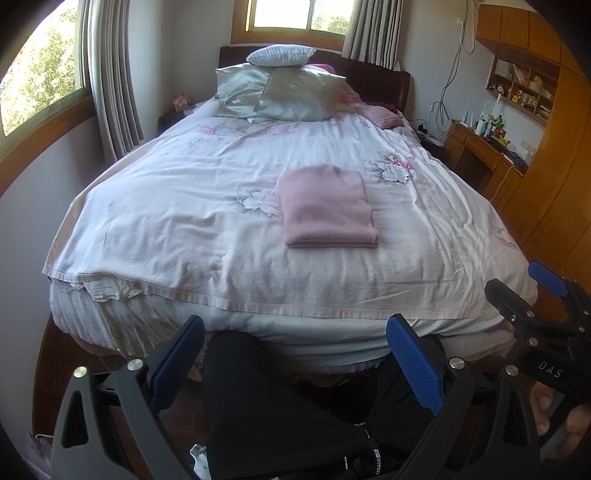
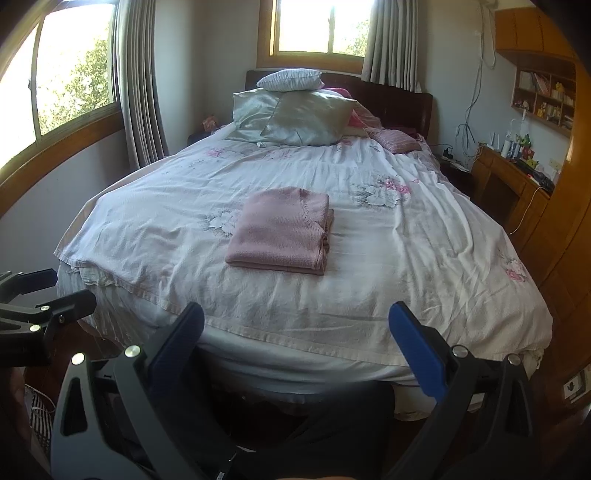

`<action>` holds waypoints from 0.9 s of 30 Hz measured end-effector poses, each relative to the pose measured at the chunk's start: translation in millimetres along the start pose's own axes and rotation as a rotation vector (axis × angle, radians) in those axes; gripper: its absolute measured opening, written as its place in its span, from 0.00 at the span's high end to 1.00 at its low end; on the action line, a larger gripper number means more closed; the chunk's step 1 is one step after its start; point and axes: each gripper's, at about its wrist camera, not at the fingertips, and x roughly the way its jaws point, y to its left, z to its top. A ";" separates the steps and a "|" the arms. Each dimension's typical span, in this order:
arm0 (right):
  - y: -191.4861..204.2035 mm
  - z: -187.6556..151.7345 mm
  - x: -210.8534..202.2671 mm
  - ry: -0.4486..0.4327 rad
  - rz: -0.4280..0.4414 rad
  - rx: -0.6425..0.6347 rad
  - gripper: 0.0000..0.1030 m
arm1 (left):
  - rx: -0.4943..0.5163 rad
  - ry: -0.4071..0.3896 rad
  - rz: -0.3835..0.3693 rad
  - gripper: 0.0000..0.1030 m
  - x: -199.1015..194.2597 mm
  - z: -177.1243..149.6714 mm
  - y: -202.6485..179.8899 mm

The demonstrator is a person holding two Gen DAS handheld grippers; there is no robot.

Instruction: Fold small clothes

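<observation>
Pink top folded flat mid-bed, clear of both grippers, left gripper fingers spread wide and empty, right gripper likewise agape at the foot, dark trousers below, probably the person's legs.

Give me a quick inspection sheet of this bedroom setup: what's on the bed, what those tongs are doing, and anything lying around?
Surface: bed with a wrinkled white floral cover, spread out.
Job's things: pink garment, folded into a neat rectangle, lying flat mid-bed.
Clutter: pillows piled at the headboard; small items crowd the wooden desk and wall shelf.
Grippers: left tongs open, holding nothing, short of the bed's foot; right tongs likewise open and holding nothing.
Cables: wires hang down the wall by the desk.
Surroundings: two curtained windows, wooden wardrobe on the right.
</observation>
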 end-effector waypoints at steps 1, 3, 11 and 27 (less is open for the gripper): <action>0.1 0.1 0.0 0.000 0.001 0.000 0.03 | 0.001 0.000 -0.001 0.04 0.6 0.5 0.0; 0.7 0.3 0.5 -0.001 -0.001 0.000 0.03 | 0.000 0.000 0.001 0.04 0.0 0.0 -0.2; -1.4 2.4 5.5 0.003 0.001 0.005 0.03 | 0.004 0.007 0.000 0.04 8.7 7.4 3.7; -5.6 1.6 21.5 0.018 0.001 0.012 0.03 | 0.016 0.018 -0.001 0.04 21.5 14.1 5.7</action>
